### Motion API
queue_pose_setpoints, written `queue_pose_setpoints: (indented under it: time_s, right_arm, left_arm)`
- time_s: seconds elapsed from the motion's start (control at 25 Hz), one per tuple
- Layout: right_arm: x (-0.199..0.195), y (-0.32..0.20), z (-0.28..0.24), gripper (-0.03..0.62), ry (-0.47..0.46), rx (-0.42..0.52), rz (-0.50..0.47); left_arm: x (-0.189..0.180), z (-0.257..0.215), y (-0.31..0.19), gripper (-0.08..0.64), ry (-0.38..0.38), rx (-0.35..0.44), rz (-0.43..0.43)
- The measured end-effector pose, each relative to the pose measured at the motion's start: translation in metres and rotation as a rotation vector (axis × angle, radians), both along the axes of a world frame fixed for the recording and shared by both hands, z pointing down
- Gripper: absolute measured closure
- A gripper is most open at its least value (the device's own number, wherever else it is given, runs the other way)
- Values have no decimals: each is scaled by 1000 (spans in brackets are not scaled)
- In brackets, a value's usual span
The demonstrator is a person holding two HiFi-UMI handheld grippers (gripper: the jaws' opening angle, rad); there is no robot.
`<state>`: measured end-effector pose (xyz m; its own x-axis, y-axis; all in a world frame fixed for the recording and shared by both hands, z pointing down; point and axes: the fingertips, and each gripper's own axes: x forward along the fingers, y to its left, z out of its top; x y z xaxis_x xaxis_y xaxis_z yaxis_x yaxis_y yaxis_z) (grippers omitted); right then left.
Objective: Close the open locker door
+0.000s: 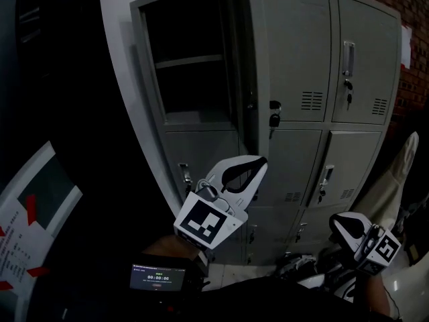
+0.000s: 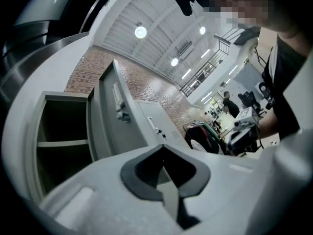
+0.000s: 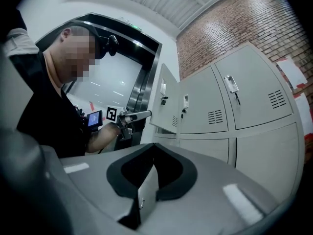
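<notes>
The grey locker bank [image 1: 295,113] has its top-left compartment [image 1: 191,52] open, with one shelf inside. Its door [image 1: 240,59] stands swung out, edge-on to me in the head view; it also shows as the door [image 2: 115,106] and the door [image 3: 164,102]. My left gripper [image 1: 261,161] is shut with nothing in it, below the open compartment and in front of the lower lockers, apart from the door. Seen along its own jaws, the left gripper [image 2: 164,148] points up at the open compartment [image 2: 63,141]. My right gripper [image 1: 336,223] hangs low at the right, shut and empty, its tips [image 3: 154,146] aimed at the lockers.
The other locker doors [image 1: 358,52] are closed, some with keys in their locks [image 1: 273,116]. A brick wall [image 1: 415,19] lies to the right. A sign with red marks [image 1: 27,227] leans at the lower left. A small lit screen [image 1: 157,277] sits by my left wrist. People and desks [image 2: 227,104] are far behind.
</notes>
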<state>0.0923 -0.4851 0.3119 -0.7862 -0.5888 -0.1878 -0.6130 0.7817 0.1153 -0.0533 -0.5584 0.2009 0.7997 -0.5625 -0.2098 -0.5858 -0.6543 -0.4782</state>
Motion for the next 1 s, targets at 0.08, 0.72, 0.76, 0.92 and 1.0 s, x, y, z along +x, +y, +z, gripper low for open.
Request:
queue_pose_setpoints:
  time_s: [0.08,0.72,0.76,0.92,1.0]
  right_arm:
    - [0,-3,0,586,1,0,6]
    - [12,-7,3,586,-13,-1,-9]
    - [13,-7,3,586,-12,1,-13]
    - [15,-4,3,586,-12,5,-25]
    - [17,-4,3,586,-12,4,-29]
  left_arm:
    - [-12,-2,-14,558,11,0,-49]
    - [-14,-22,-18,340,106,38,-136]
    - [-11,-23,-22,341,94,59,-167]
    - [-9,-27,-25,334,64,133,-214]
    - [-18,-28,-21,365,76,143,-223]
